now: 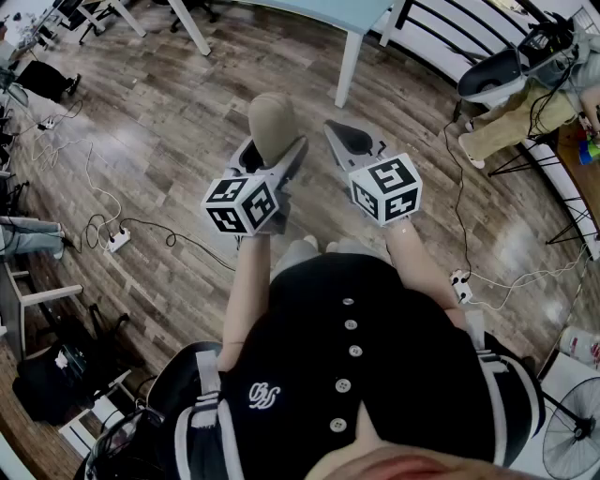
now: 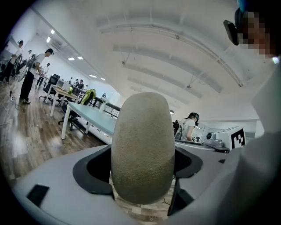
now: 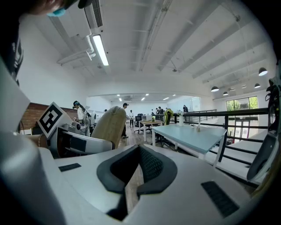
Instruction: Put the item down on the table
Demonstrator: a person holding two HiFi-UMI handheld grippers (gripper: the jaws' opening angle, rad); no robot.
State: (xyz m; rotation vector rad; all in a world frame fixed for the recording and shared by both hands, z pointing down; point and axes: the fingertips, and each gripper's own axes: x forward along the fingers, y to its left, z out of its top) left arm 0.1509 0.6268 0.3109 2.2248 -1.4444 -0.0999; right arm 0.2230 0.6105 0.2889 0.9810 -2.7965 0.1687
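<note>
A beige, egg-shaped, rough-skinned item (image 1: pixel 271 122) stands upright between the jaws of my left gripper (image 1: pixel 272 152), which is shut on its lower part. In the left gripper view the item (image 2: pixel 142 145) fills the middle and both dark pads press its sides, at my left gripper (image 2: pixel 142 171). My right gripper (image 1: pixel 345 139) is held beside it to the right with its jaws together and nothing in them; in the right gripper view my right gripper (image 3: pixel 134 176) shows only a thin slit between the pads. A light blue table (image 1: pixel 356 14) stands ahead, over the wooden floor.
Cables and a power strip (image 1: pixel 117 241) lie on the floor at left. A black railing (image 1: pixel 469 28) and a seated person (image 1: pixel 511 117) are at the right. A fan (image 1: pixel 572 427) stands at the lower right. Desks and people (image 2: pixel 33 72) are farther off.
</note>
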